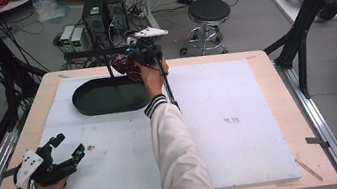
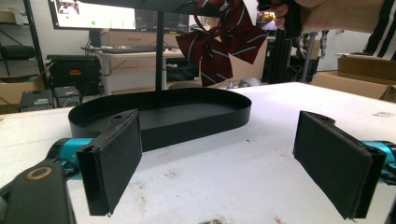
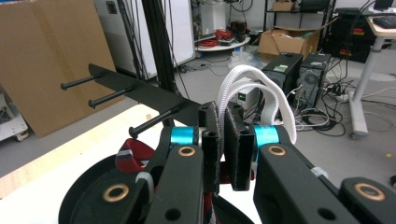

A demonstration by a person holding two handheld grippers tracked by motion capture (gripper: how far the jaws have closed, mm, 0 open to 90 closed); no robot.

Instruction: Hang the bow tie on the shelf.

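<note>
Pinching the striped bow (image 2: 224, 39), the right gripper (image 3: 223, 149) hides it; left gripper (image 1: 65, 146) spread.

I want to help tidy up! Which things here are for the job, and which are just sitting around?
For the job:
right gripper, shut on the striped bow
hanger rack with pegs
black oval tray

Just around:
left gripper, open, resting
stool
computer towers
cardboard sheet

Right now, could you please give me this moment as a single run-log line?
left gripper: open, idle on table | right gripper: shut on striped bow, raised near rack pegs | black tray: empty
</note>
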